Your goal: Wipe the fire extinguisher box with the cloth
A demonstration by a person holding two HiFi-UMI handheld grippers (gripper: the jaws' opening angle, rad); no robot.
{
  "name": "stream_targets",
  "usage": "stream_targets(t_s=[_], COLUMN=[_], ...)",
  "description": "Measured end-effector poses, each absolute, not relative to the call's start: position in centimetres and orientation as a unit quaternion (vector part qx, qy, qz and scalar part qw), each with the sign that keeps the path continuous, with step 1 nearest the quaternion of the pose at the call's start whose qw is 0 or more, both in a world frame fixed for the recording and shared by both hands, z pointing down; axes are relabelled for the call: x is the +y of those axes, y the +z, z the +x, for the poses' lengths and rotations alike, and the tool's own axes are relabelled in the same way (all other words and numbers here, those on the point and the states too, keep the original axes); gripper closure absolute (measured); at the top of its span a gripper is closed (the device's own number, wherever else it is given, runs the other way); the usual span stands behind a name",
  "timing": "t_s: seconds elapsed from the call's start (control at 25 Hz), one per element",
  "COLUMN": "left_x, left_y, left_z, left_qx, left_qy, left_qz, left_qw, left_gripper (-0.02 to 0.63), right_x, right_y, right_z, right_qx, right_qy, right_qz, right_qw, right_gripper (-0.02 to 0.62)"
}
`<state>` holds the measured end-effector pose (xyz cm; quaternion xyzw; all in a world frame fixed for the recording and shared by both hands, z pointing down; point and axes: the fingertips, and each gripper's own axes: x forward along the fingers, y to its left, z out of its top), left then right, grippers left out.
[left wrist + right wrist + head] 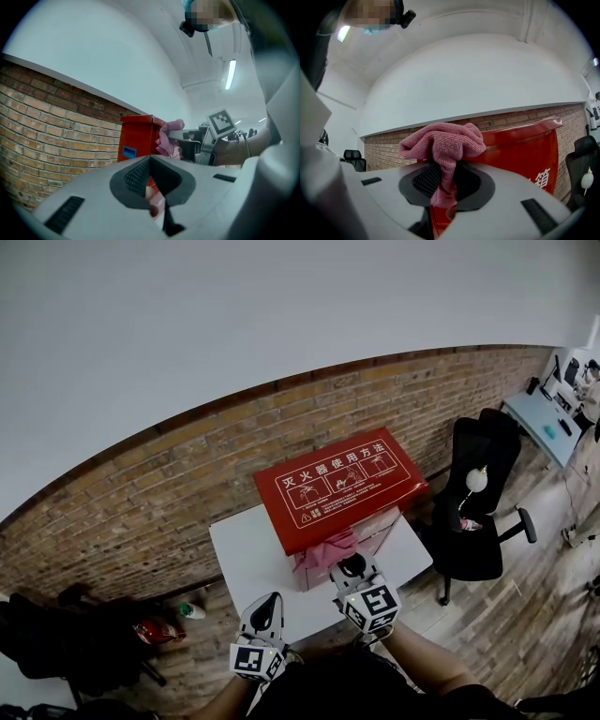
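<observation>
From the head view, we see the right tongs (352,566) pinching the pink cloth (337,547) and pressing it against the near face of the red fire extinguisher box (342,486), just under the overhang of its slanted lid. The box stands directly ahead of these tongs on the white worktop (246,554). The left tongs (266,604) hang nearer to us, beside and a little behind the right pair, over the worktop's near edge and apart from the box. We judge they are held back so they do not get in the way of the wiping. In the left gripper view, the left tongs (151,180) are pressed together with nothing between them. The box (136,136) lies ahead of them, and the cloth (168,136) sits on its corner, ahead and to their right, where the other tongs reach in. In the right gripper view, the right tongs (449,183) grip a lower fold of the cloth (443,143), so the bunched upper part blooms out past the tips. That loose wad gives a soft pad to rub with, which we think is why the cloth is held this low. The red box (520,150) fills the space straight ahead and to the right, with the cloth against it. We judge the wiping to be under way on the front face.
</observation>
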<state>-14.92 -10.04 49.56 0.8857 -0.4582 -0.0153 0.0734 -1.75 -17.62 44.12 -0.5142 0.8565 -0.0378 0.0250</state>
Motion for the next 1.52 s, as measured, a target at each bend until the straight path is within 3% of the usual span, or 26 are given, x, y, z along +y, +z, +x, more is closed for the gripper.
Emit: stream_targets(t_s=[1.52], left_x=[-10.7], left_y=[49.1], left_z=[-8.9], left_qx=[-0.456], left_qy=[-0.001], left_qz=[0.888], left_qw=[0.062], left_gripper=[0.589], right_x=[-19.7], right_y=[44.1], right_z=[7.6], right_qx=[0.842], right_qy=[-0.018], right_qz=[-0.539], right_qw=[0.02], right_gripper=[0.514])
